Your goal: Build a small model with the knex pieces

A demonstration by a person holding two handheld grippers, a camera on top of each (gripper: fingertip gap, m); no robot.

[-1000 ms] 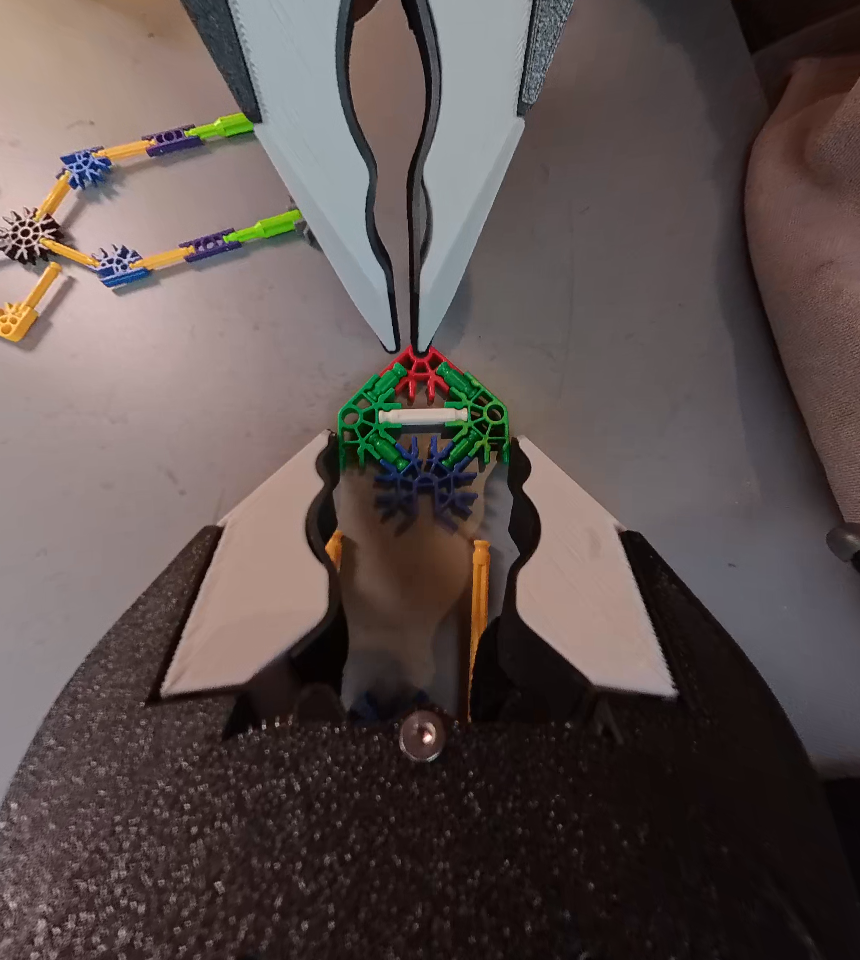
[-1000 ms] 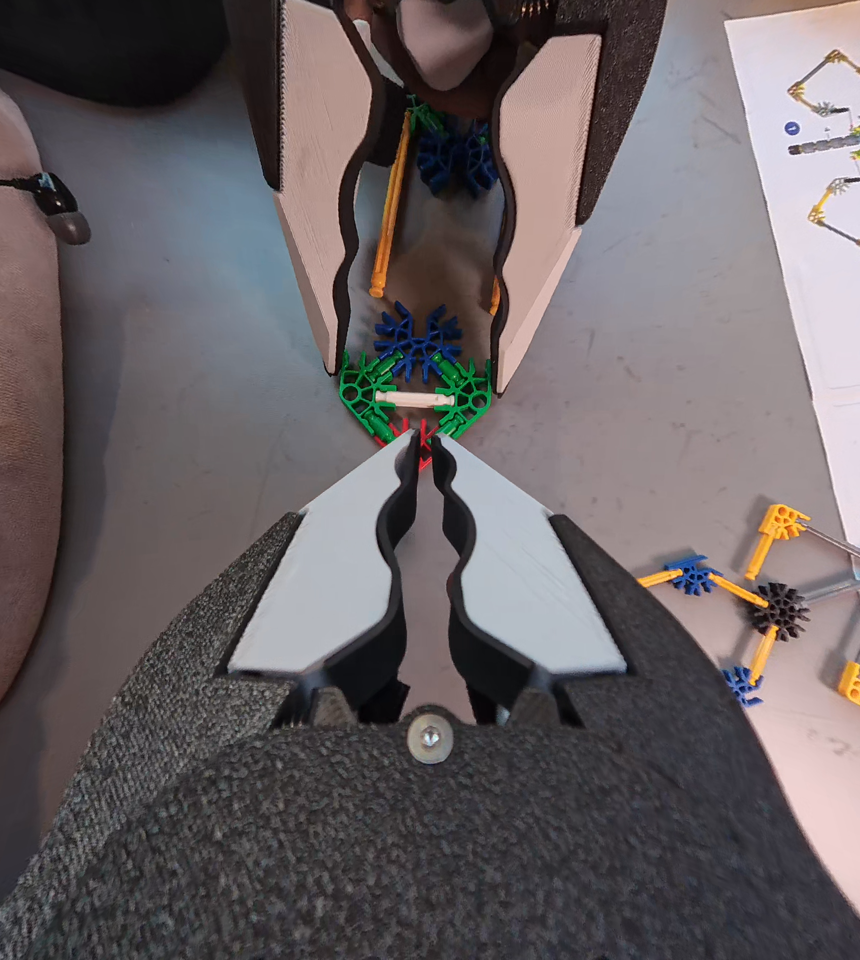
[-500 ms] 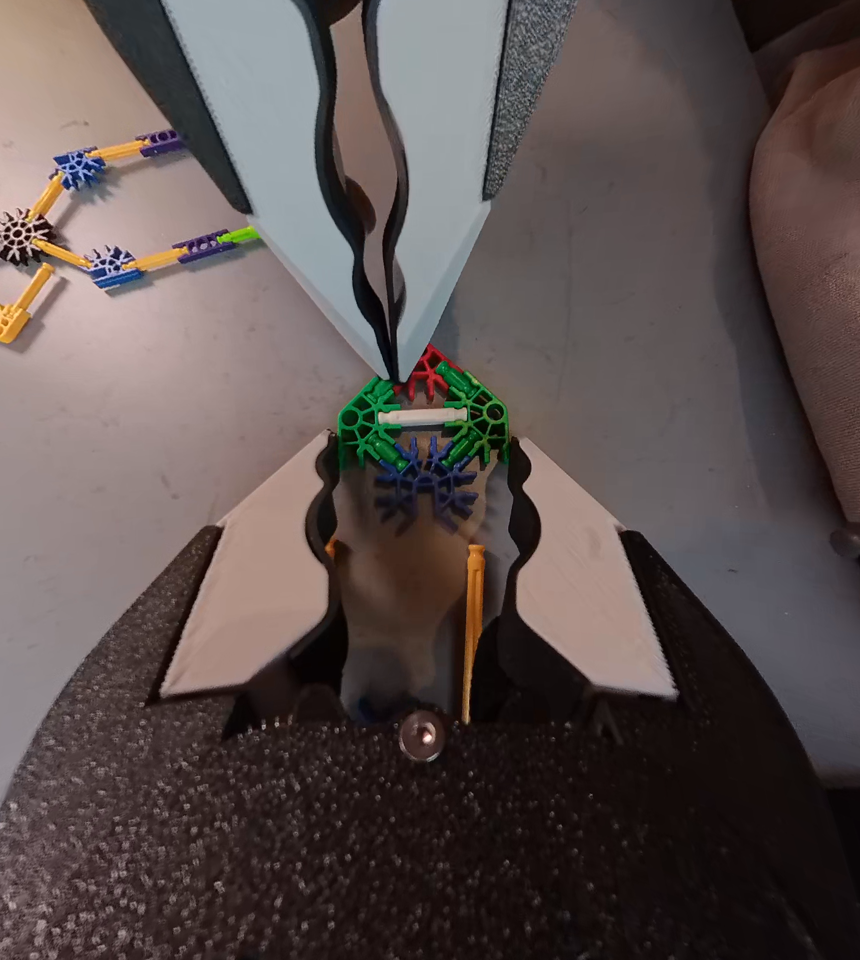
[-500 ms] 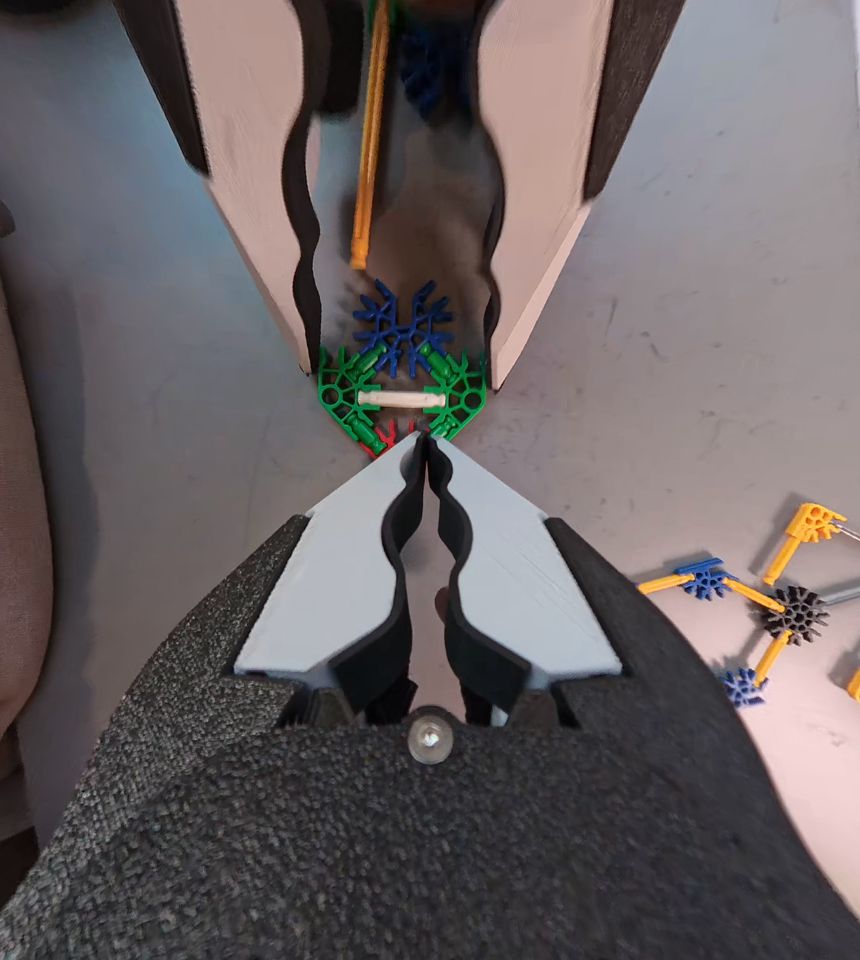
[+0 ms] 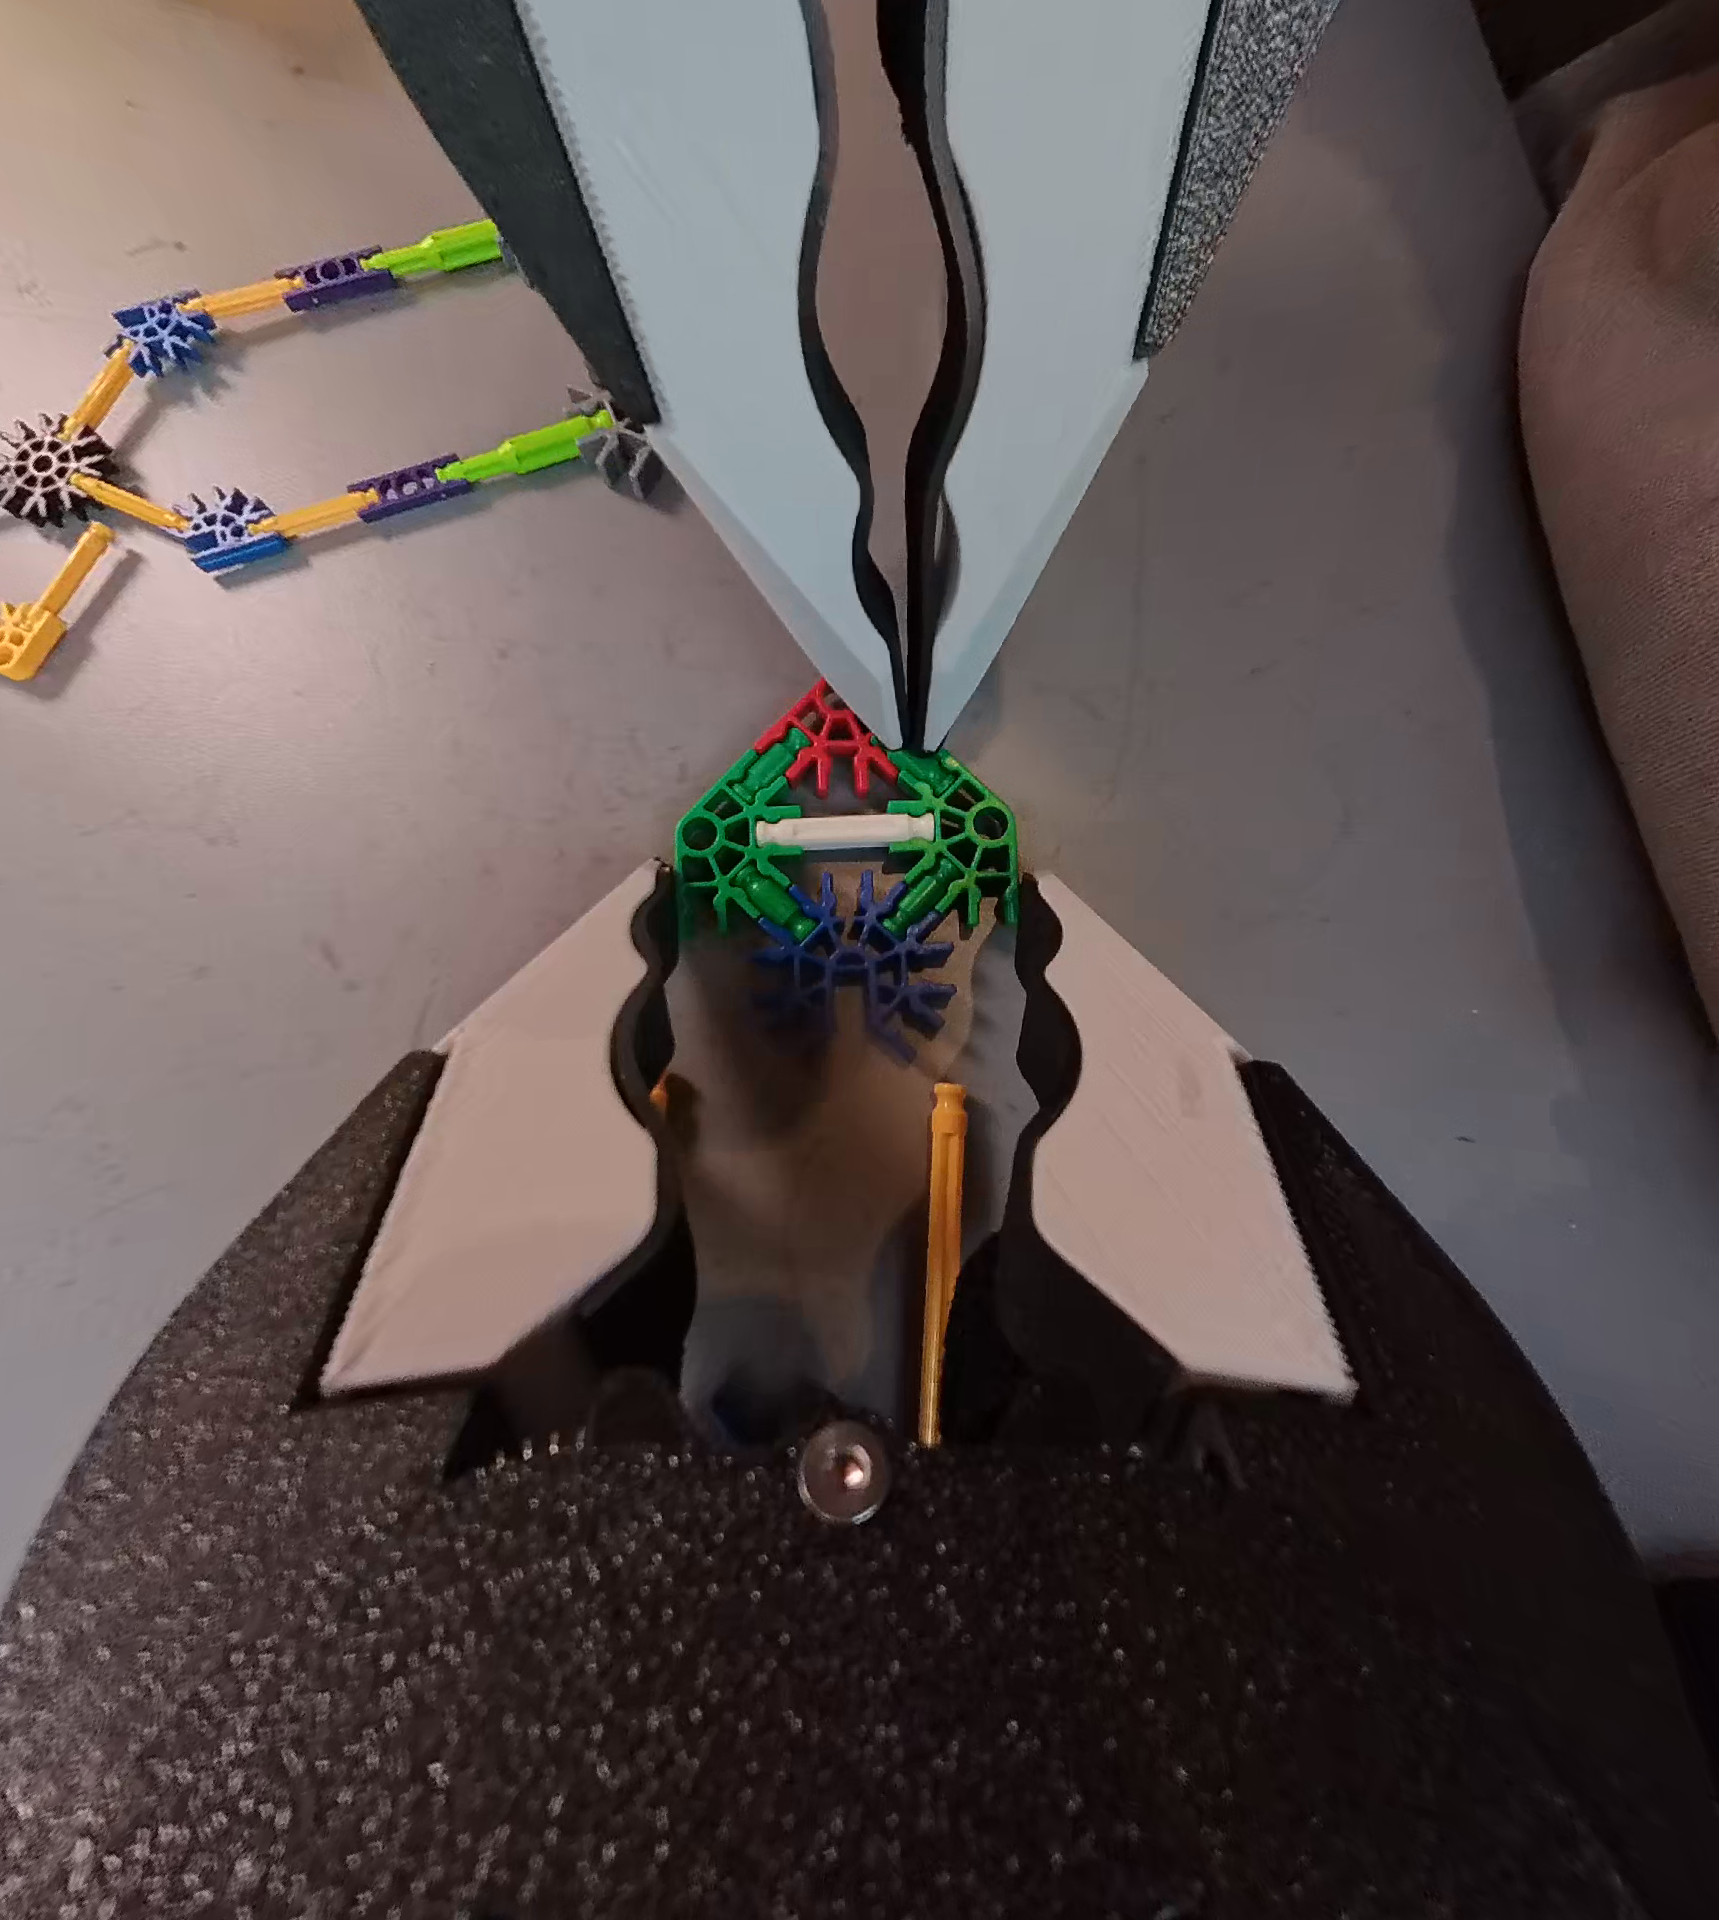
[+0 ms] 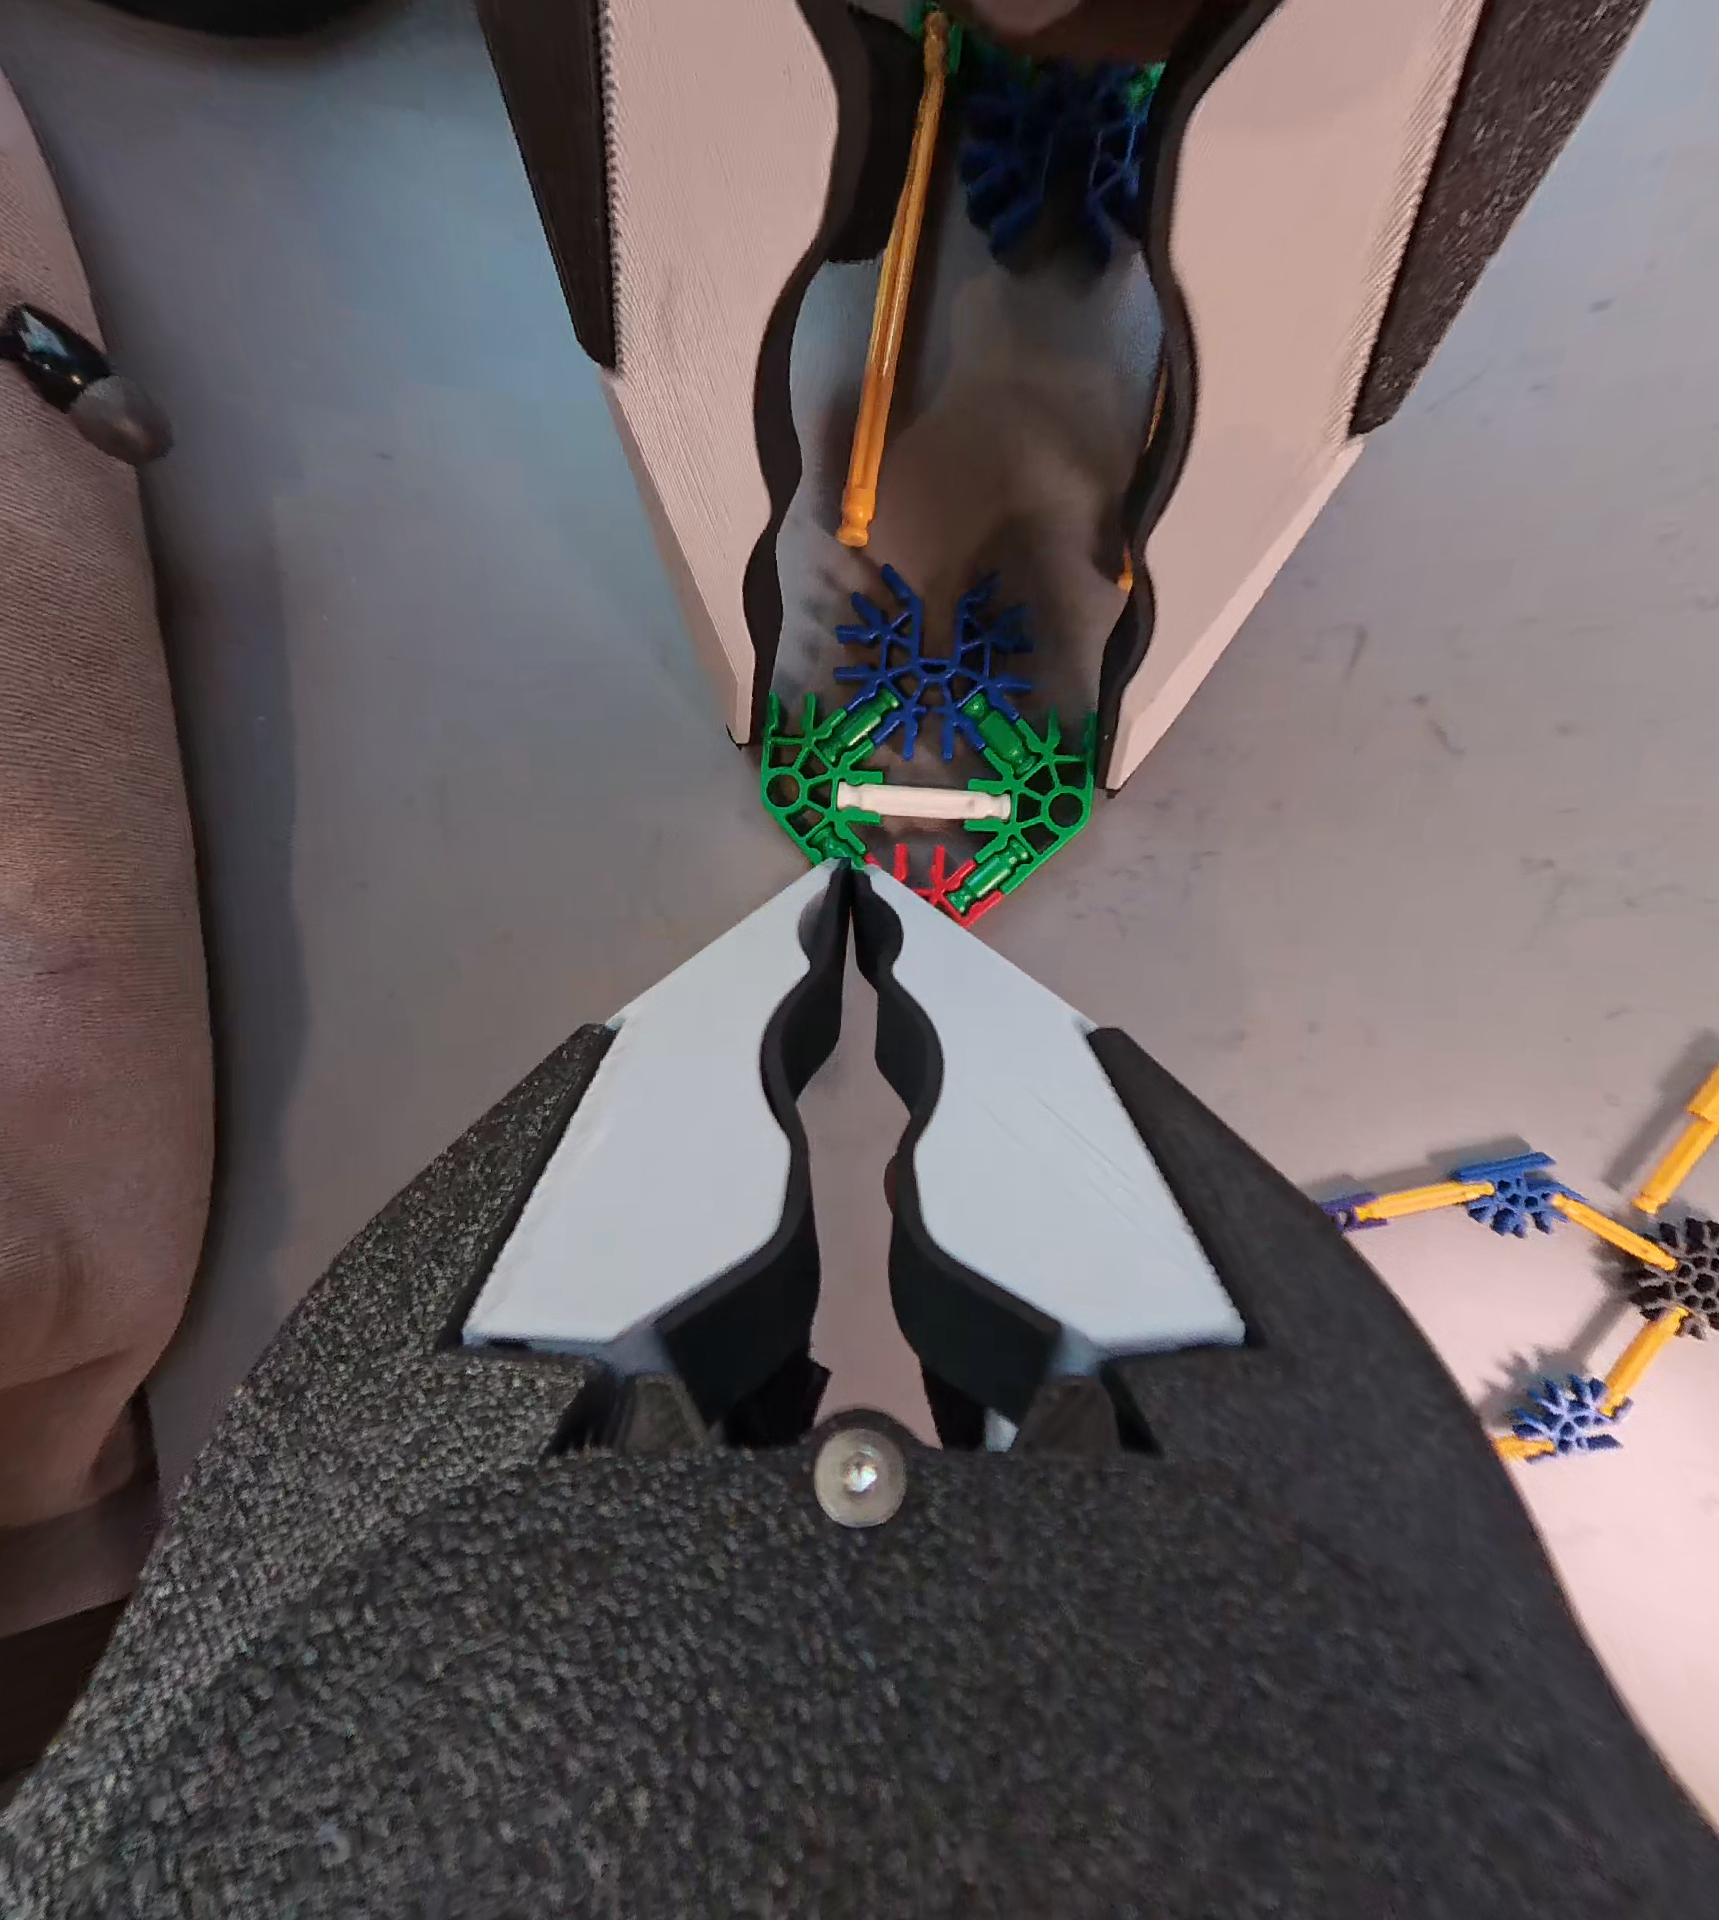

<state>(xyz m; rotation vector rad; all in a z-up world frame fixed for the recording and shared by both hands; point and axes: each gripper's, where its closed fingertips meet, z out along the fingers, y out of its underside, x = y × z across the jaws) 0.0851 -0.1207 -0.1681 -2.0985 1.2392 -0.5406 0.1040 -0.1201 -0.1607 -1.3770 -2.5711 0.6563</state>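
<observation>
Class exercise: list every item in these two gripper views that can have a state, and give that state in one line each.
Left gripper: shut on the small toy frame, fingers against its green corners.
Right gripper: shut, tips at the frame's edge; whether it pinches a part is unclear.
Small toy frame: assembled, green, red, blue and white parts joined.
Yellow rod: lies between the left fingers.
Long toy chain: assembled, flat on the table, untouched.

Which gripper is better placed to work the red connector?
Right, probably: the right gripper, shut, sits tip-first beside the red connector; the left gripper is clamped on the green connectors.
</observation>
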